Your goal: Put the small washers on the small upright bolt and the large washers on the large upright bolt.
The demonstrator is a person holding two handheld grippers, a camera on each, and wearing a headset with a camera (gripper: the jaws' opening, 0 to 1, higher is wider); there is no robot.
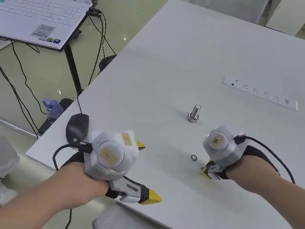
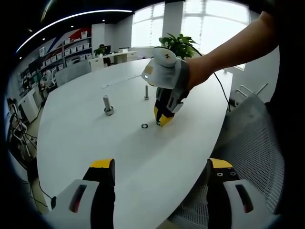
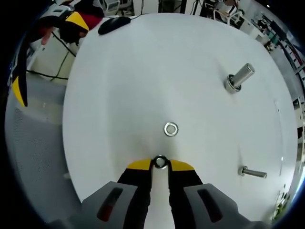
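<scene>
My right gripper (image 3: 160, 168) is shut on a small metal washer (image 3: 160, 161), low over the white table (image 3: 119, 86). A second washer (image 3: 171, 129) lies flat just ahead of it, also the washer (image 1: 194, 157) and the washer (image 2: 144, 126). The large upright bolt (image 3: 240, 77) stands beyond, with a washer round its base; it is the large bolt (image 1: 194, 113) and the large bolt (image 2: 108, 105). The small upright bolt (image 3: 252, 172) stands to the right, also the small bolt (image 2: 146, 92). My left gripper (image 2: 161, 164) is open and holds nothing, near the table's front edge (image 1: 145, 169). The right gripper (image 1: 208, 170) touches down beside the loose washer.
A white power strip (image 1: 259, 90) lies at the back right. A black mouse (image 1: 77, 128) sits at the table's left edge. A laptop (image 1: 43, 19) stands on a side stand to the left, with cables below. A grey mesh chair (image 2: 252, 143) is by the front edge.
</scene>
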